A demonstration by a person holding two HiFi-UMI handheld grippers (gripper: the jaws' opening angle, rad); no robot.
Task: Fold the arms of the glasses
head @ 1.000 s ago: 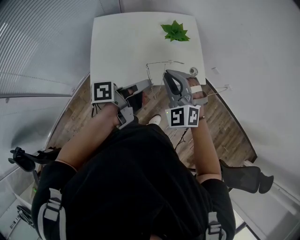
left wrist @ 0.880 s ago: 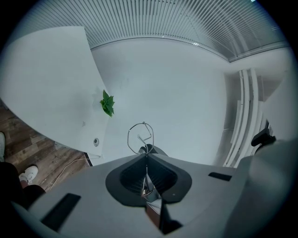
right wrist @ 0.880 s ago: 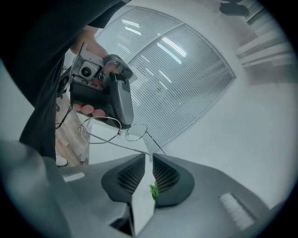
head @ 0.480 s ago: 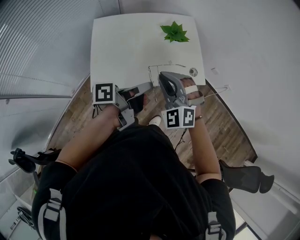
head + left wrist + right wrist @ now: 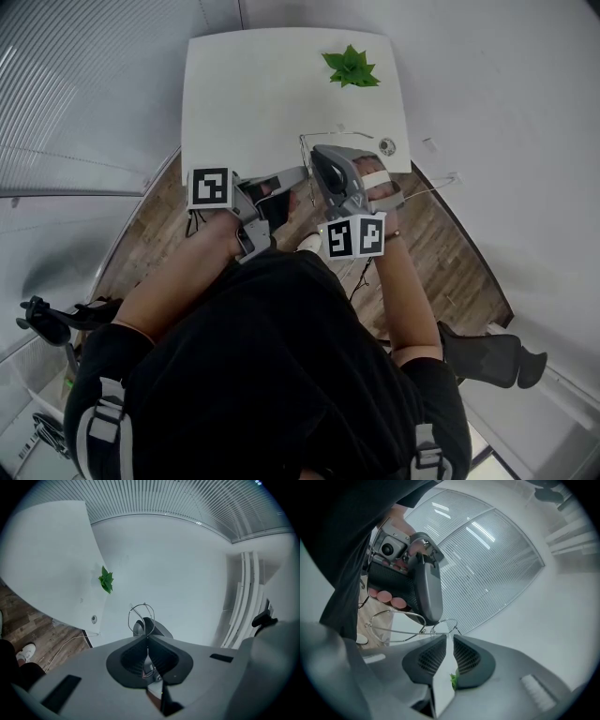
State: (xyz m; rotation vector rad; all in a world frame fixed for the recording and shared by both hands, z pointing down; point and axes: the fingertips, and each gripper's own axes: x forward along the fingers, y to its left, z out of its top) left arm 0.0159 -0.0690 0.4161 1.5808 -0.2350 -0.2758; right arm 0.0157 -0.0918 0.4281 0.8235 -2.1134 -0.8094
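Observation:
The thin wire-framed glasses (image 5: 319, 134) hang in the air just above the near edge of the white table (image 5: 244, 84). My left gripper (image 5: 302, 172) is shut on the frame. In the left gripper view a lens rim (image 5: 141, 604) sticks up beyond the closed tips (image 5: 147, 637). My right gripper (image 5: 317, 155) sits close beside the left one. In the right gripper view both lenses and one arm of the glasses (image 5: 426, 630) lie right at its tips (image 5: 453, 637). Those jaws stand a narrow gap apart, wider than the wire.
A small green plant (image 5: 351, 66) stands at the table's far right, and a round cable hole (image 5: 386, 144) is near the front right corner. Wood floor lies below, with a black chair (image 5: 497, 356) at the right and a cable (image 5: 431, 187) off the table edge.
My right gripper has moved left, closer to the left gripper and the glasses. The left gripper has stayed put with the frame in it.

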